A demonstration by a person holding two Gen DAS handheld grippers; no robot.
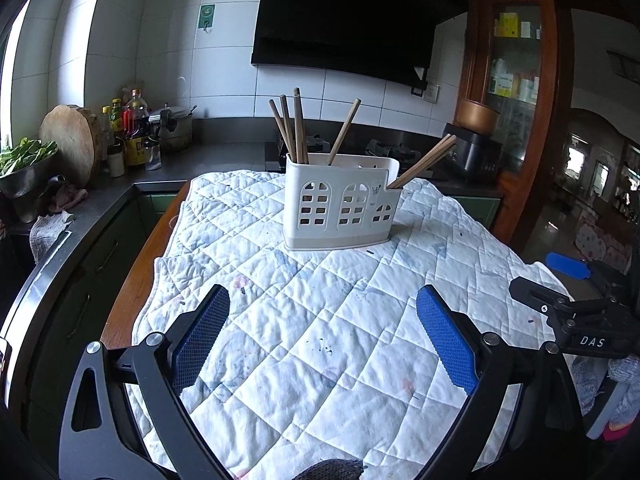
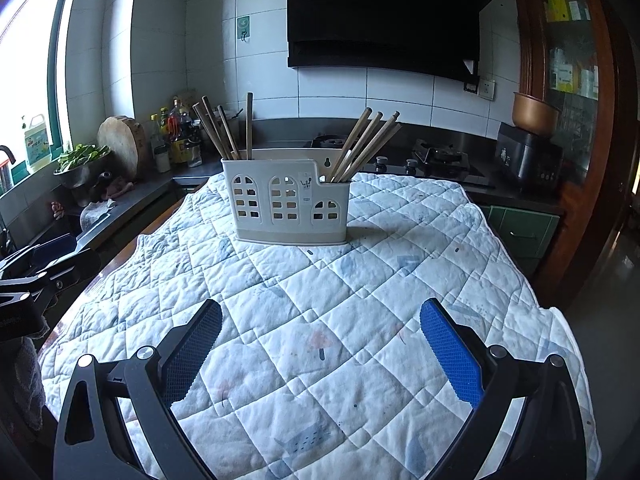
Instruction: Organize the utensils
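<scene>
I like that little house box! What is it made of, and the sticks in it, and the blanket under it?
The holder looks like matte cream plastic: smooth moulded walls with cut-out windows. The chopsticks seem to be plain wood or bamboo, brown and dull. The quilt looks like soft padded cotton, stitched in squares and wrinkled.

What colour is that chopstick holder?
The chopstick holder is off-white with a beige base, clearest in the right wrist view.

Quilted cloth [image 2: 320, 320], round chopping board [image 1: 70, 144], sauce bottles [image 1: 134, 128], black range hood [image 2: 384, 16].
</scene>
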